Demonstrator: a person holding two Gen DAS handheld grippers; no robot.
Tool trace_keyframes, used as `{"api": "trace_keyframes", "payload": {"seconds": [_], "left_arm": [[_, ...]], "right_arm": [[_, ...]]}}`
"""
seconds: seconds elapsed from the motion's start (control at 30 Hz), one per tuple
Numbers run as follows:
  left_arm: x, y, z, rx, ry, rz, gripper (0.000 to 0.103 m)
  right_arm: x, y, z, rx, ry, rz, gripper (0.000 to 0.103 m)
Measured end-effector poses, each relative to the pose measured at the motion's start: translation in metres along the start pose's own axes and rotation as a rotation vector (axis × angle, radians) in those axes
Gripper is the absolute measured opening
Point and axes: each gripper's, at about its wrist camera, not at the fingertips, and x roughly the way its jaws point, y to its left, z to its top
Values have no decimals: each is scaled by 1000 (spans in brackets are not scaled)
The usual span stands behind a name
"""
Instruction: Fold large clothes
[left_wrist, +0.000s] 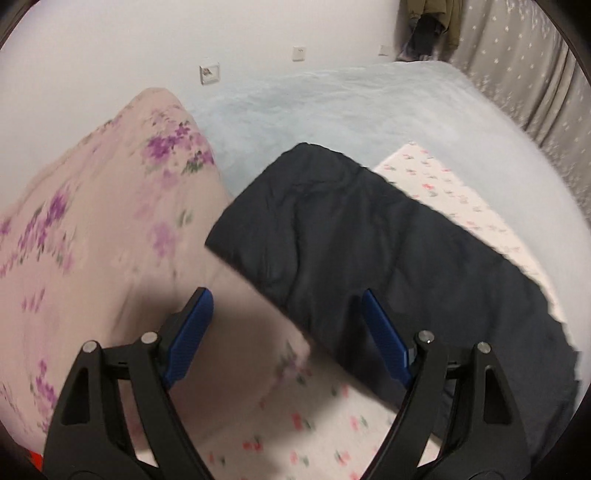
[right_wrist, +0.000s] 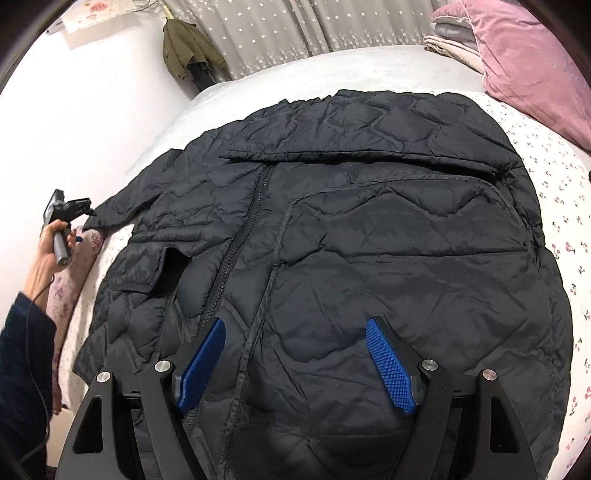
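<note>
Here the black quilted puffer jacket (right_wrist: 351, 236) lies spread front-up on the bed's cherry-print sheet (right_wrist: 569, 236), zipper running away from the right gripper (right_wrist: 295, 365). Right fingers stand wide apart, empty, directly over the hem. Left gripper (left_wrist: 286, 334), fingers equally wide and empty, hangs beside the outstretched sleeve (left_wrist: 332, 236) at the jacket's left; that sleeve lies nearer the left hand (right_wrist: 55, 240). A floral pink quilt (left_wrist: 103, 206) crowds the sleeve's outer side; a pink pillow (right_wrist: 535, 74) sits well apart.
</note>
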Motion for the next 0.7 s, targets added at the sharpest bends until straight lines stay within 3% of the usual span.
{"api": "trace_keyframes", "payload": {"seconds": [0.07,0.13,0.2,0.23,0.37,0.53,0.7], "left_arm": [[5,-8,-11,34,-56,27,69],[6,-13,-21,78,-83,47,29],[3,-11,-26,97,-100,26,18],[-3,-8,-26,94,-106,5,8],[-28,10,-19,24,-87,-115,5],[-76,21,-14,19,-174,-193,4],[-148,7,-15,12,-295,-384,4]], "right_arm": [[2,0,0,-2,5,-9,80],[4,1,-1,-3,9,-12,80],[4,3,-2,-17,4,-22,80],[3,4,-2,-26,1,-29,80],[-1,9,-2,-66,-13,-71,80],[0,1,-1,-38,0,-93,80],[-9,-11,3,28,-21,-64,80]]}}
